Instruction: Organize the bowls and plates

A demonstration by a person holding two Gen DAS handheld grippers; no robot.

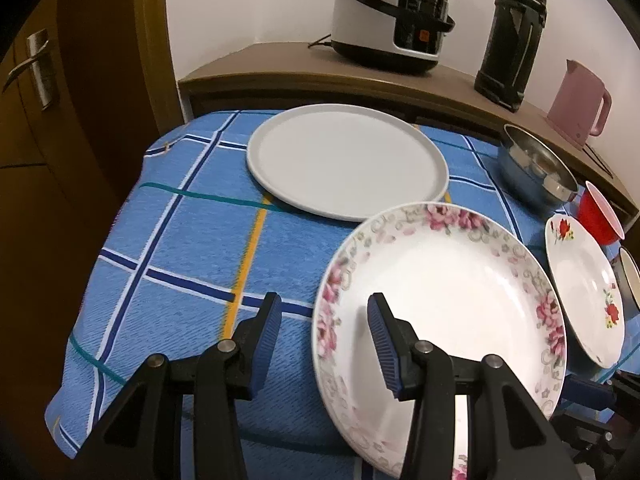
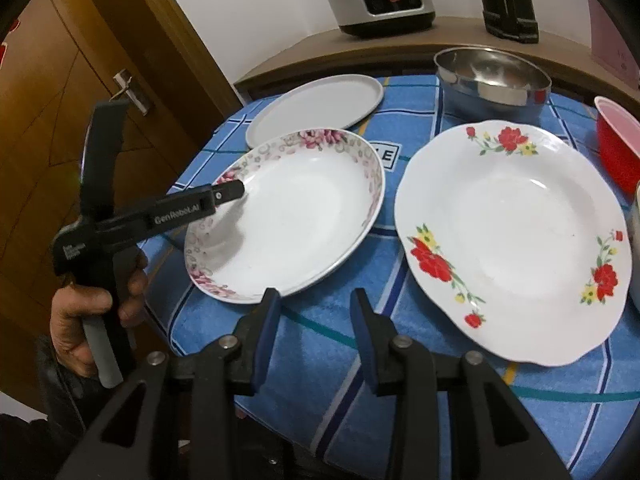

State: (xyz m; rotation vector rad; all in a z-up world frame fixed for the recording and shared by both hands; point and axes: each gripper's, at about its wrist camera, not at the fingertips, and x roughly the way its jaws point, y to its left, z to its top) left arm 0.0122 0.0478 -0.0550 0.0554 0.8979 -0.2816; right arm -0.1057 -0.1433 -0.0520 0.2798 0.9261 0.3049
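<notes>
The left gripper [image 1: 324,322] had its fingers spread apart, straddling the near-left rim of the pink-floral plate [image 1: 452,280]: one blue-padded finger sat over the plate's white well, the other outside the rim above the cloth. Whether either pad touched the plate could not be determined. From the right wrist view, the left gripper's tip lay over that plate's left rim and the person's left hand [image 2: 92,316] was wrapped around the handle.

The right gripper [image 2: 314,318] hung over the near edge of the tabletop [image 2: 320,360] with its fingers parted and nothing between them; it was just in front of the pink-floral plate and left of the red-floral plate [image 2: 516,236].

The pink-floral plate appeared tilted, its left side raised, near the middle of the blue checked cloth [image 1: 180,248]. The red-floral plate lay just beside it on the right, apart from it. A plain grey flat plate [image 1: 346,162] lay at the far left of the cloth. A stainless steel bowl [image 2: 492,80] stood at the far right, with a red bowl [image 2: 618,140] at the right edge.

Behind, on a wooden counter [image 1: 280,68], stood a rice cooker [image 1: 390,18], a dark flask [image 1: 514,36] and a pink kettle [image 1: 578,104].
</notes>
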